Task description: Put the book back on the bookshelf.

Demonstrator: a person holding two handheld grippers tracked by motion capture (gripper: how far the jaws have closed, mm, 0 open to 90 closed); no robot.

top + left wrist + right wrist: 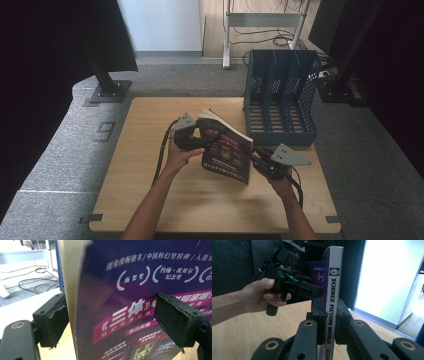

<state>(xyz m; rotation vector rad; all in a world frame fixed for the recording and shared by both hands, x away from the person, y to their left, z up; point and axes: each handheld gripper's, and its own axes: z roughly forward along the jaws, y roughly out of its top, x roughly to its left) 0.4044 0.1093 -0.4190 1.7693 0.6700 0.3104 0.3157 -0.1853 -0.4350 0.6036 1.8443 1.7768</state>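
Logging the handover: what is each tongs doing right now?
Left tongs: open, jaws either side of the purple paperback magazine, not pressing.
Right tongs: shut on its spine.

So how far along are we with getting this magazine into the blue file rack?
Done: the magazine is up off the table. In hand: the right hand-held gripper clamps its spine; the left hand-held gripper straddles it, open. Left: placing it in the rack.

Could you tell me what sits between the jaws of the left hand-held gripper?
The magazine's page edge, in the left gripper view; the left hand-held gripper stands open around it, pads clear of it.
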